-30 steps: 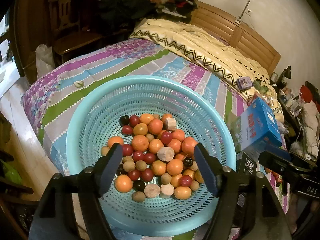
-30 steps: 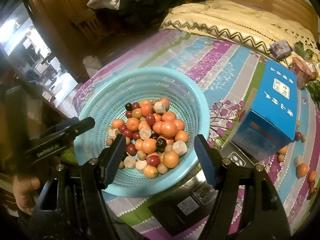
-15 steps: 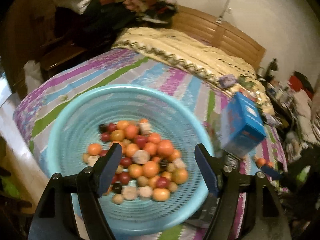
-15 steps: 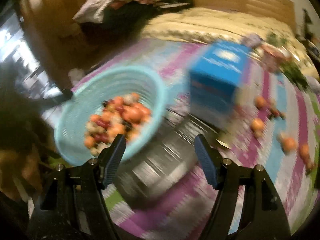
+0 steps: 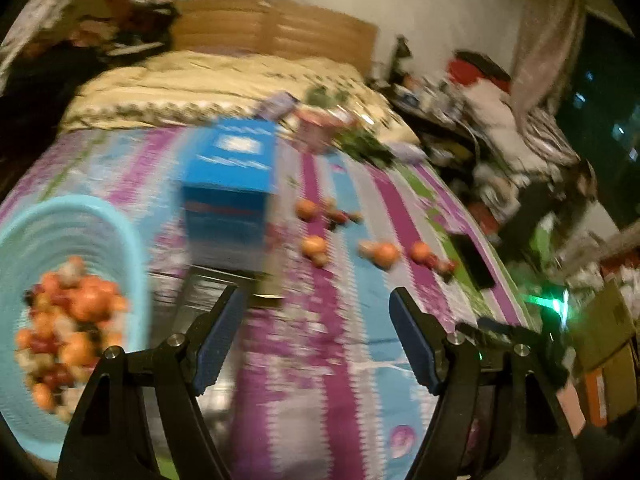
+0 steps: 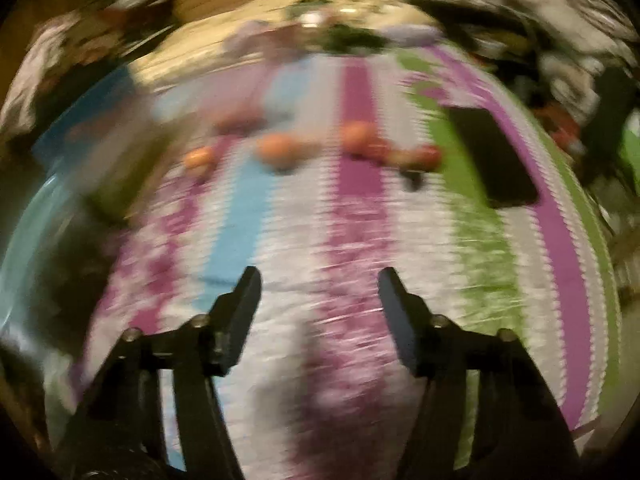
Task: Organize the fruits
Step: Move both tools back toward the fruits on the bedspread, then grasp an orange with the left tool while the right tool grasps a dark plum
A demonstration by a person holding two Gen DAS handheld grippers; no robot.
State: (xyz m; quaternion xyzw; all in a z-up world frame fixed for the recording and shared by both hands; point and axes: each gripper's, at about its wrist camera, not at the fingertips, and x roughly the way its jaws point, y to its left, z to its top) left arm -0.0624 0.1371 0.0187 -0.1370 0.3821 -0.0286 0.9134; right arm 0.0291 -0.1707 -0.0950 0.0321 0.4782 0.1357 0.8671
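A turquoise basket (image 5: 92, 216) heaped with orange, red and pale fruits (image 5: 72, 320) sits at the far left of the left wrist view. Several loose fruits (image 5: 316, 246) lie on the striped bedspread ahead. My left gripper (image 5: 314, 308) hangs open over the bedspread with nothing between its fingers. In the blurred right wrist view, loose fruits (image 6: 276, 148) lie in a row well ahead of my right gripper (image 6: 318, 280). Its jaws are closing, with only bedspread between them. The basket's rim (image 6: 24, 216) shows at the left edge there.
A blue carton (image 5: 232, 176) stands on the bed between basket and loose fruits, a dark box (image 5: 208, 288) in front of it. A black phone (image 6: 496, 156) lies on the green stripe right of the fruits. Clutter and cardboard boxes (image 5: 600, 340) line the bed's right side.
Both grippers swung right, away from the basket, which slid to the left edge of both views. The loose fruits came into view ahead. The right jaws narrowed.
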